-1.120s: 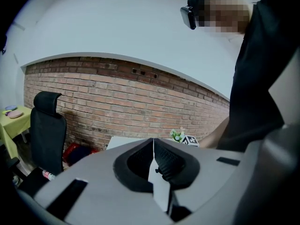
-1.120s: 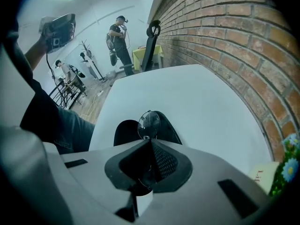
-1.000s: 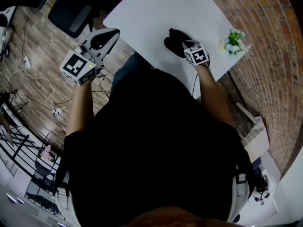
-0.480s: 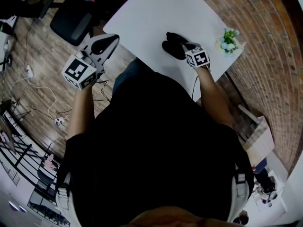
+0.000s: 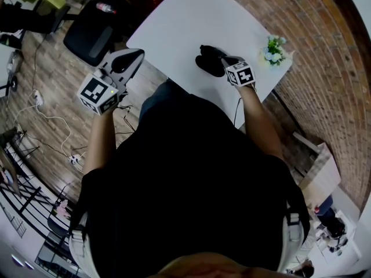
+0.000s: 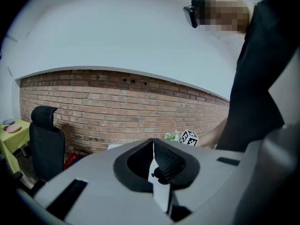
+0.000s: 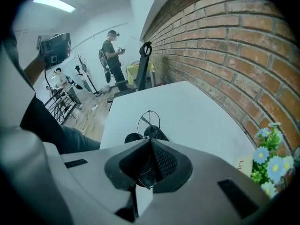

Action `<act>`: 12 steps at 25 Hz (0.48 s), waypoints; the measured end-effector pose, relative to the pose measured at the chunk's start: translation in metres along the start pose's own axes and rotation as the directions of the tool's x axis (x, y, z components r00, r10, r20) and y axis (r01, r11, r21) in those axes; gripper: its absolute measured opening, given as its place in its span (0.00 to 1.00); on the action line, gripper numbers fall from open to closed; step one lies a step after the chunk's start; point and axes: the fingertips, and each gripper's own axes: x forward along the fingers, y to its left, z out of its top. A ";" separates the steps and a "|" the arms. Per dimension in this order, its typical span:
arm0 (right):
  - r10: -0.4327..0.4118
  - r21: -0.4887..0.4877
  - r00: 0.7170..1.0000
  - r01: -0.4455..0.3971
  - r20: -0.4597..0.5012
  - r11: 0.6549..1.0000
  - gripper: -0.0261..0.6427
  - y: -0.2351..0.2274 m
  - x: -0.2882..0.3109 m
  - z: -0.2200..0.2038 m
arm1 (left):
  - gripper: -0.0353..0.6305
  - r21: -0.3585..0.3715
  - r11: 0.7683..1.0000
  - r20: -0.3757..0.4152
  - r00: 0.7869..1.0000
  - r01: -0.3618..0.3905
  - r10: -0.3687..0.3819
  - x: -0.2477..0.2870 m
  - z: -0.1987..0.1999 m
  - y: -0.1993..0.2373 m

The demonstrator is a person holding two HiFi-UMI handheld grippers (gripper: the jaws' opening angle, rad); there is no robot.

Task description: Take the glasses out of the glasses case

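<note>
A black glasses case (image 5: 207, 62) lies on the white table (image 5: 191, 16) near its right edge. My right gripper (image 5: 224, 57) is right at the case, its marker cube toward me. In the right gripper view the right gripper (image 7: 150, 142) is shut on thin wire-rimmed glasses (image 7: 149, 123). One round lens sticks out past the jaw tips, above the dark case (image 7: 158, 133). The glasses cannot be made out in the head view. My left gripper (image 5: 138, 52) hangs off the table's left edge above the floor. Seen in its own view, the left gripper (image 6: 153, 143) is shut with nothing held.
A small pot of blue and white flowers (image 5: 272, 50) stands at the table's right corner by the brick wall (image 7: 225, 41). A black office chair (image 5: 90, 33) is left of the table, with cables (image 5: 46, 106) on the wood floor. People (image 7: 112, 55) stand far back.
The right gripper and the case sit slightly higher and further left in the head view, mostly from the camera drifting. The left gripper holds about the same place.
</note>
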 end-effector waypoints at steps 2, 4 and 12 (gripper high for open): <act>0.001 0.007 1.000 -0.001 0.017 1.000 0.08 -0.001 -0.003 0.000 | 0.07 0.012 1.000 0.003 1.000 0.003 -0.003 0.000 0.002 -0.005; -0.008 0.002 0.999 0.008 0.038 1.000 0.08 0.001 -0.010 0.005 | 0.07 0.023 1.000 0.008 1.000 0.004 -0.004 -0.001 0.004 -0.011; 0.003 0.031 0.993 -0.007 0.122 0.999 0.07 0.013 -0.037 0.018 | 0.07 0.054 0.998 0.018 1.000 0.008 -0.009 -0.006 0.011 -0.032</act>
